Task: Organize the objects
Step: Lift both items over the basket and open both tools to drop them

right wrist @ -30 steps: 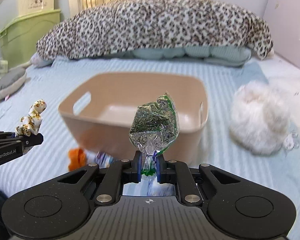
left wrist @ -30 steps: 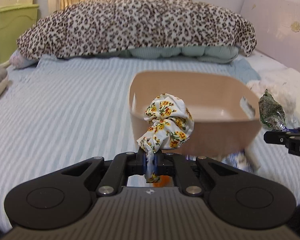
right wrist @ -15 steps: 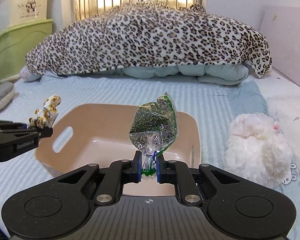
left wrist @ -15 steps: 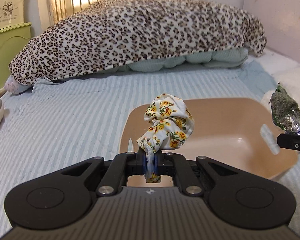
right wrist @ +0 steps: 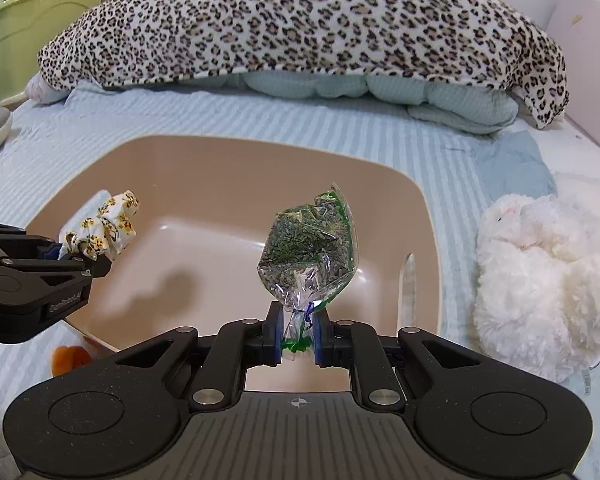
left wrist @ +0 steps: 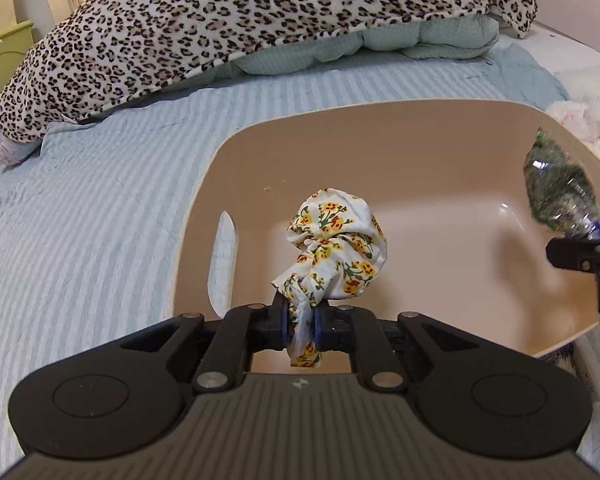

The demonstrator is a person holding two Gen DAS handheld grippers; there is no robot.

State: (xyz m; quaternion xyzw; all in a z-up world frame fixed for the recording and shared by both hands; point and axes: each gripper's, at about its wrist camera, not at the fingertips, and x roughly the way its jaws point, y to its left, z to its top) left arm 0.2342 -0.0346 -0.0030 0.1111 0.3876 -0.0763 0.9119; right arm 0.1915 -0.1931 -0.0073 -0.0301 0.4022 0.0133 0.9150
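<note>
My left gripper (left wrist: pixel 301 322) is shut on a white floral cloth pouch (left wrist: pixel 334 236) and holds it above the near left part of a beige plastic tub (left wrist: pixel 204 184). My right gripper (right wrist: pixel 296 334) is shut on a clear bag of dried green herbs (right wrist: pixel 310 244) and holds it above the near right part of the same tub (right wrist: pixel 428 216). The tub's floor looks bare. The herb bag (left wrist: pixel 556 192) and the floral pouch (right wrist: pixel 100 226) each show in the other wrist view.
The tub sits on a blue striped bed sheet (left wrist: pixel 80 208). A leopard-print blanket (right wrist: pixel 300 28) covers pillows at the back. A white fluffy toy (right wrist: pixel 540 276) lies right of the tub. An orange object (right wrist: pixel 70 360) lies by its near left corner. Green bins (right wrist: pixel 32 32) stand far left.
Both grippers have risen and moved forward over the tub with their loads; the view now looks down into the tub from above its near rim.
</note>
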